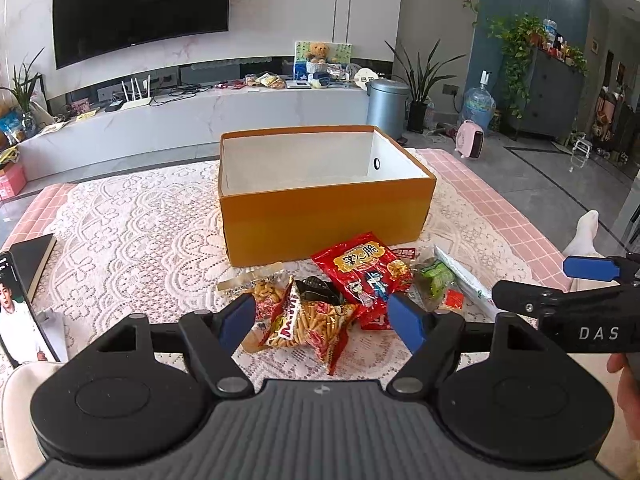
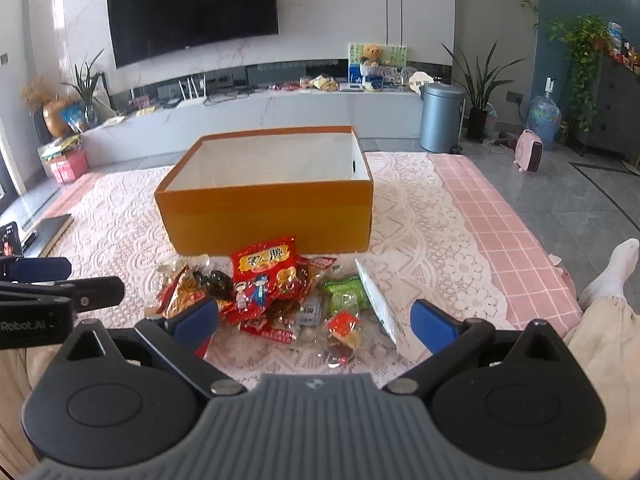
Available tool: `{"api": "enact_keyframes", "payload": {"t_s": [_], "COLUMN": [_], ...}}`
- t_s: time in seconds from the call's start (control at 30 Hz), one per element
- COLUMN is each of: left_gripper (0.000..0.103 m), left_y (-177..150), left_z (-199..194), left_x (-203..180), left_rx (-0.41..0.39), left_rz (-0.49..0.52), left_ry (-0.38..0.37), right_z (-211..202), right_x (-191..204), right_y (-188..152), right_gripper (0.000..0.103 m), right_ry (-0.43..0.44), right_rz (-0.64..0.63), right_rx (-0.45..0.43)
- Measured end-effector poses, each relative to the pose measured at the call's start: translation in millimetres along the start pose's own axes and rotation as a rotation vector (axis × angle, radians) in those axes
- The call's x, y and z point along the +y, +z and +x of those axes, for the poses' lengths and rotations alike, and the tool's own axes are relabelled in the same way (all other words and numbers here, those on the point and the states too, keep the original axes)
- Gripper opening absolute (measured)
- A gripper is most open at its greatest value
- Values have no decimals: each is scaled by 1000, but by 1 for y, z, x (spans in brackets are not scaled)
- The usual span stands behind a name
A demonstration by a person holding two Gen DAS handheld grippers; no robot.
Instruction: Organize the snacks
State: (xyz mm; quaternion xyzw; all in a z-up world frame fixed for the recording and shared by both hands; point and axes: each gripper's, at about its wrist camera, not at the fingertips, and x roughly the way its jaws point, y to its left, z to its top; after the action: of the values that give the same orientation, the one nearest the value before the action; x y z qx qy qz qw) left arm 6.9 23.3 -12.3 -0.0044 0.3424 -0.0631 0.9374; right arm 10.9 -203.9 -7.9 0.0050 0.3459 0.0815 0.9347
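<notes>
An open orange box (image 1: 320, 216) (image 2: 264, 216) with a white, empty inside stands on the lace cloth. In front of it lies a heap of snack packs: a red bag with cartoon figures (image 1: 360, 268) (image 2: 266, 268), a clear bag of stick snacks (image 1: 312, 320) (image 2: 180, 292), a green pack (image 1: 438, 278) (image 2: 344, 292) and a long white packet (image 1: 464, 280) (image 2: 376, 300). My left gripper (image 1: 322, 320) is open just above the stick snack bag, which lies between its blue pads untouched. My right gripper (image 2: 314, 320) is wide open over the right part of the heap.
A dark book (image 1: 32, 260) and a printed card with a photo (image 1: 16, 320) lie at the table's left edge. A person's white-socked foot (image 1: 584, 228) (image 2: 616, 264) rests at the right. Pink checked cloth (image 2: 500, 216) covers the right side of the table.
</notes>
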Motion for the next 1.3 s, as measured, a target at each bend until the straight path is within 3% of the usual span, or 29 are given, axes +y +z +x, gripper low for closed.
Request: {"api": "enact_keyframes", "payload": {"t_s": [0.2, 0.3, 0.33, 0.4, 0.73, 1.0, 1.3], "left_gripper": [57, 54, 56, 78, 84, 88, 89], "left_y": [-7, -12, -14, -16, -14, -13, -17], "left_z": [21, 34, 38, 47, 88, 113, 141], "left_x": [19, 25, 27, 28, 32, 14, 2], "left_rx": [80, 107, 116, 135, 211, 277, 324], "left_rz": [-64, -98, -105, -118, -163, 49, 127], "left_ry": [-55, -101, -109, -116, -74, -50, -30], "right_z": [20, 31, 36, 43, 82, 110, 134], "right_x": [-6, -5, -4, -1, -2, 4, 8], "right_y": [-5, -8, -10, -13, -9, -2, 7], "right_gripper": [97, 80, 79, 77, 69, 70, 85], "right_ry": [1, 23, 31, 35, 92, 85, 112], "right_rz": [-4, -30, -43, -63, -18, -97, -123], "right_rx": [20, 44, 55, 69, 87, 109, 127]}}
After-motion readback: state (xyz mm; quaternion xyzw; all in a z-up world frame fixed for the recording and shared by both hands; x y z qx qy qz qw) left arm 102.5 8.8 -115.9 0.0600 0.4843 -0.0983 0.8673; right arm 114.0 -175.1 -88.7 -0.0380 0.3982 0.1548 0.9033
